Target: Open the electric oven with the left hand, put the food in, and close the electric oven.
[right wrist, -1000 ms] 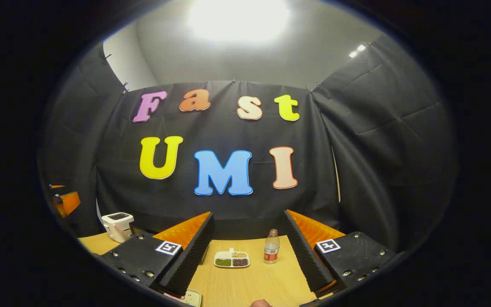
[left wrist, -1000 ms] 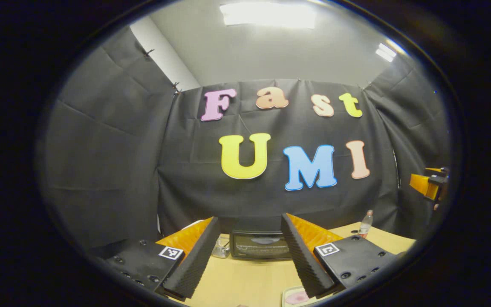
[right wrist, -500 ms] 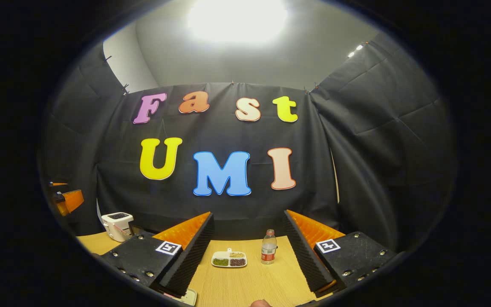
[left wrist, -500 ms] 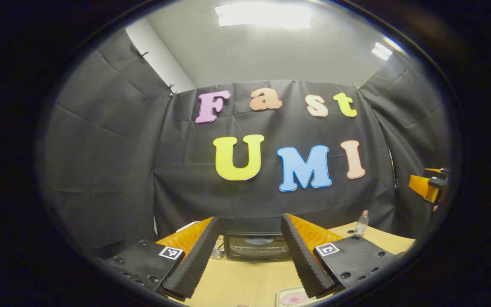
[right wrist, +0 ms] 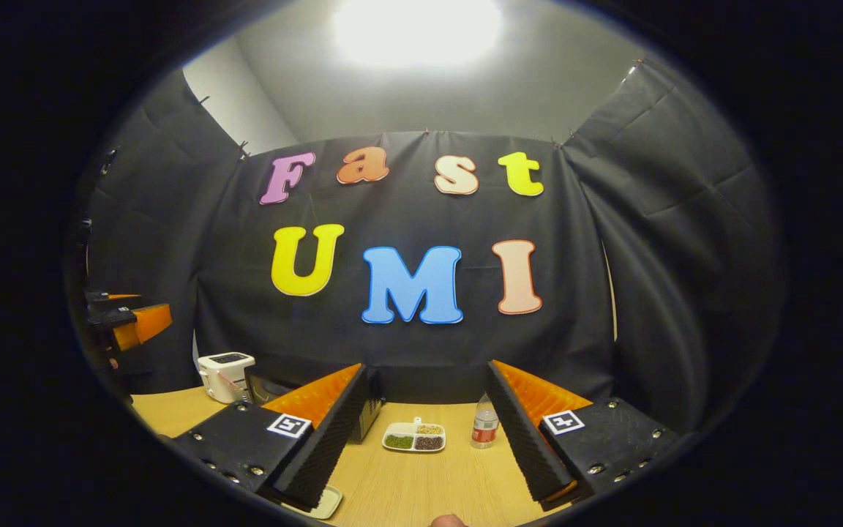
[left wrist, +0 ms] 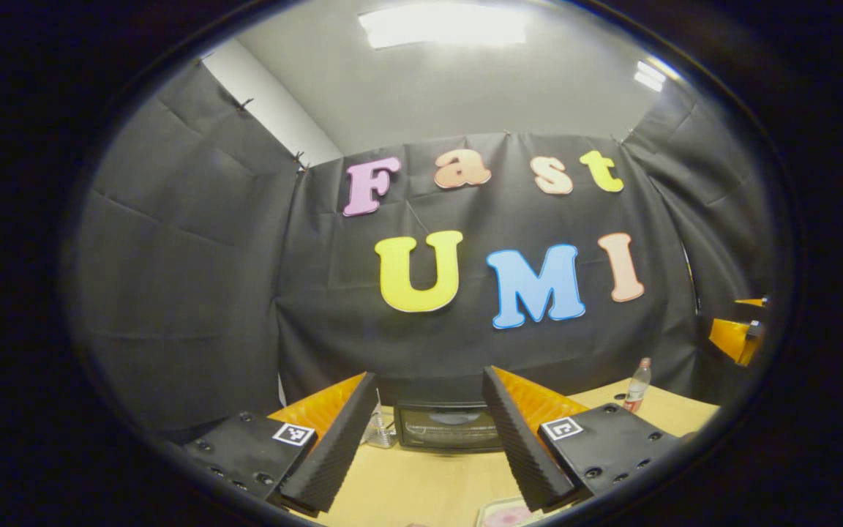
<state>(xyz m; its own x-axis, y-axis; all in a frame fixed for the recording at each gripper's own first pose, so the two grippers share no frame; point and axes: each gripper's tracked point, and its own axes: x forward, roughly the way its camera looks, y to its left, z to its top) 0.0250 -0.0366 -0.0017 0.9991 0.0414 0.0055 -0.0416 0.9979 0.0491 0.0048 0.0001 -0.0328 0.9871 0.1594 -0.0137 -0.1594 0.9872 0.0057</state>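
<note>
The black electric oven (left wrist: pixel 451 427) stands on the wooden table (left wrist: pixel 407 483) with its glass door shut, straight ahead of my left gripper (left wrist: pixel 429 375) and some way off. That gripper is open and holds nothing. A pale plate with pink food (left wrist: pixel 506 515) lies near the front edge, partly hidden behind my right-hand finger. In the right gripper view, my right gripper (right wrist: pixel 425 367) is open and empty above the table; a dark corner of the oven (right wrist: pixel 371 404) shows behind its left finger, and a plate rim (right wrist: pixel 323 503) shows low down.
A white toaster (right wrist: pixel 225 375) stands left of the oven. A divided dish of beans (right wrist: pixel 414 437) and a water bottle (right wrist: pixel 484 430) sit mid-table. A clear glass (left wrist: pixel 380 432) is beside the oven. The other gripper (left wrist: pixel 735 338) hovers at far right.
The right gripper's view has swung left, so the dish, bottle and toaster shifted right and the oven's corner came into sight. The left view drifted slightly; both grippers stay open.
</note>
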